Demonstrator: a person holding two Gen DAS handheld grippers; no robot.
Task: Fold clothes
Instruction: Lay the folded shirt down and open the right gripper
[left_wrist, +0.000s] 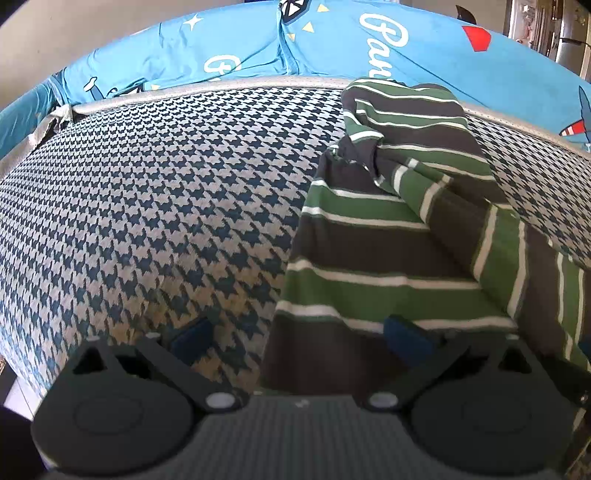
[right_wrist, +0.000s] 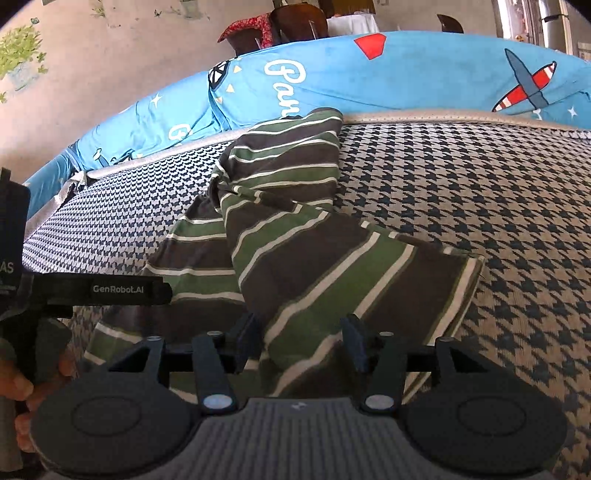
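A shirt with green, dark grey and white stripes lies partly folded on a houndstooth bed cover. One side is turned over the middle, and the top end is bunched near the far edge. My left gripper is open wide, low over the shirt's near left edge; one pad is over the cover, the other over the cloth. In the right wrist view the shirt runs away from me, its folded-over panel lying between the spread fingers of my right gripper. That gripper is open, its pads clear of the cloth.
A bright blue quilt printed with aeroplanes and lettering is heaped along the far side of the bed. The other tool's black bar marked GenRobot.AI and a hand are at the left edge. Chairs stand behind the bed.
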